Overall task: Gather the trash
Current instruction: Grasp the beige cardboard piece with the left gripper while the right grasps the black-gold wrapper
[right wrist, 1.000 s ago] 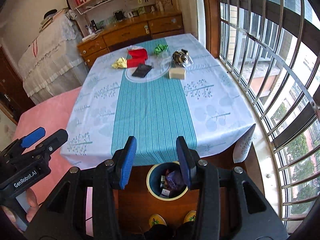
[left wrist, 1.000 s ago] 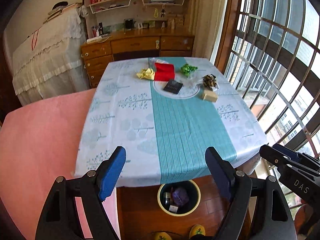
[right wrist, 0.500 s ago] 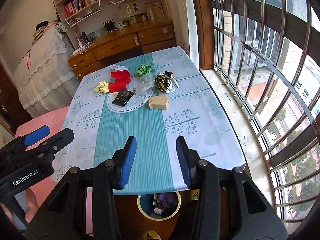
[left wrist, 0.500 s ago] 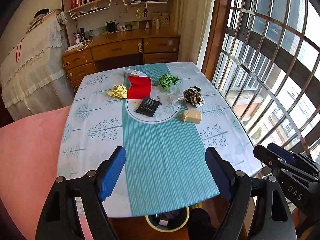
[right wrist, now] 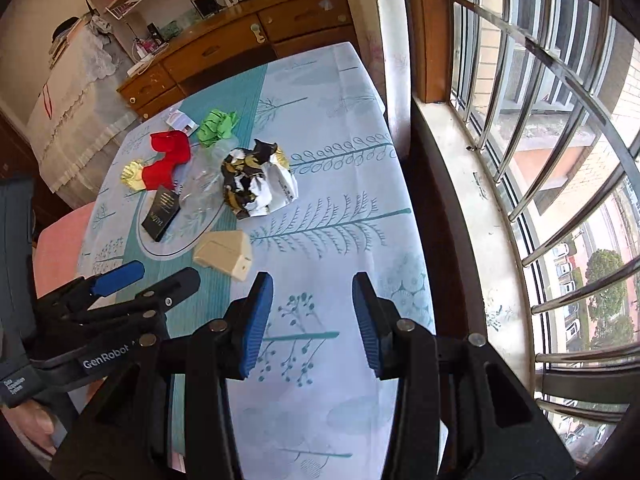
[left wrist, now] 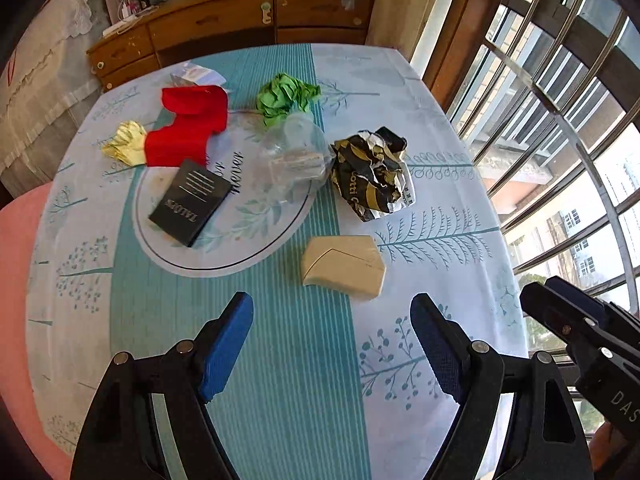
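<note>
Trash lies on the table's cloth [left wrist: 288, 360]: a beige box [left wrist: 343, 266], a crumpled black-and-gold wrapper [left wrist: 372, 172], a clear plastic bag [left wrist: 296, 156], green paper [left wrist: 286, 96], a red piece [left wrist: 188, 128], a yellow wad [left wrist: 124, 144] and a black box [left wrist: 191, 202]. My left gripper [left wrist: 332, 340] is open and empty, just short of the beige box. My right gripper [right wrist: 312, 316] is open and empty over the cloth, right of the beige box [right wrist: 224, 254]. The wrapper [right wrist: 256, 178] lies beyond it.
A wooden dresser [left wrist: 240, 20] stands behind the table. A barred window [right wrist: 540, 120] runs along the right side. A pink surface [left wrist: 16, 280] borders the table's left edge.
Both grippers have moved forward over the table toward the trash. The bin under the table's front edge has dropped out of view. The right gripper's jaws have opened wider.
</note>
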`<act>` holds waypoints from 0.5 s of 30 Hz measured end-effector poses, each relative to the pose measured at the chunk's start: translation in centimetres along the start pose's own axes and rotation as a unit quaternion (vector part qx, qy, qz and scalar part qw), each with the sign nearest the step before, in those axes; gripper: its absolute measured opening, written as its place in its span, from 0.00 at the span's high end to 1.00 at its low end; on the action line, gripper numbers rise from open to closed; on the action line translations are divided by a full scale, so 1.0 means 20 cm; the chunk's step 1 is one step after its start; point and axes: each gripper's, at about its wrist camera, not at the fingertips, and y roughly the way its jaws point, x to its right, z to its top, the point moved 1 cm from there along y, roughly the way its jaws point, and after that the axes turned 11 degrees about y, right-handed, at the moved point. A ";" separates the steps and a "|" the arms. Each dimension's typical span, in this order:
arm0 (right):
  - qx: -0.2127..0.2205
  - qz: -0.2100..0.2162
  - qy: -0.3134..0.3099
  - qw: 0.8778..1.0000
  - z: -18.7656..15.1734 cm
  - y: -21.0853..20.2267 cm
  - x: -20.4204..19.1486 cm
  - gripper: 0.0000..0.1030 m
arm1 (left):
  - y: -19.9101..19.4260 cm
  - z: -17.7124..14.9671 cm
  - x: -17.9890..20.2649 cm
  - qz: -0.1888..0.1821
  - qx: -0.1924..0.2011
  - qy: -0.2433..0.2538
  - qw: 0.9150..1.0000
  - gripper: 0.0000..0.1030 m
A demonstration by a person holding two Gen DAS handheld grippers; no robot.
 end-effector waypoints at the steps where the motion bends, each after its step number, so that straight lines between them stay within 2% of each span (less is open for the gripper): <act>1: -0.003 0.001 -0.002 1.000 0.04 0.04 0.02 0.63 | 0.07 0.02 0.01 0.004 -0.008 0.000 1.000 0.19; 5: -0.014 0.011 -0.005 1.000 0.17 0.19 0.06 0.63 | 0.26 0.07 0.03 0.014 -0.035 -0.002 0.999 0.19; 10: -0.024 0.035 -0.018 0.999 0.25 0.32 -0.01 0.63 | 0.40 0.11 0.02 0.012 -0.049 -0.006 0.999 0.20; 13: -0.031 0.045 -0.032 0.998 0.29 0.40 -0.08 0.63 | 0.45 0.14 0.01 0.007 -0.049 -0.007 0.999 0.29; 14: -0.033 0.048 -0.036 0.998 0.29 0.42 -0.11 0.63 | 0.46 0.14 0.02 0.005 -0.044 -0.002 0.999 0.37; 15: -0.035 0.052 -0.041 0.997 0.31 0.44 -0.13 0.62 | 0.45 0.15 0.00 0.005 -0.040 0.002 0.999 0.38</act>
